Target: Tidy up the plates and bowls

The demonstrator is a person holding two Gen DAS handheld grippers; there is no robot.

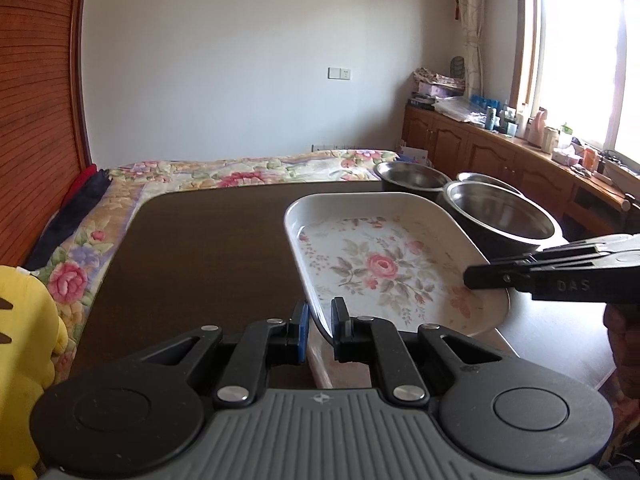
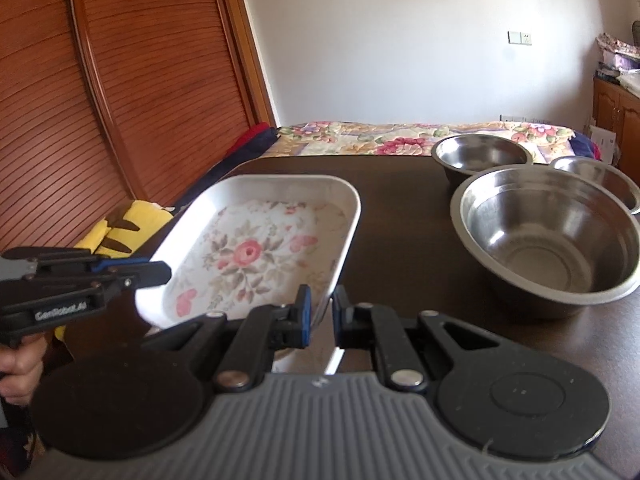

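A white rectangular tray with a rose print (image 1: 380, 264) (image 2: 248, 248) is held over the dark brown table (image 1: 208, 240) by both grippers. My left gripper (image 1: 320, 322) is shut on its near left rim. At the tray's near right corner, my right gripper (image 2: 322, 312) is shut on the rim; it also shows from the side in the left wrist view (image 1: 492, 276). The left gripper (image 2: 154, 272) shows from the side in the right wrist view. Three steel bowls stand to the right: a large one (image 2: 548, 240) (image 1: 500, 220), a medium one (image 2: 480, 156) (image 1: 412, 180) and a small one (image 2: 596, 176) behind.
A pale edge (image 1: 324, 364) lies under the tray's near end. A bed with a floral cover (image 1: 248, 172) borders the table's far and left sides. A yellow plush toy (image 1: 24, 340) sits at the left. Wooden cabinets (image 1: 480, 148) line the right wall.
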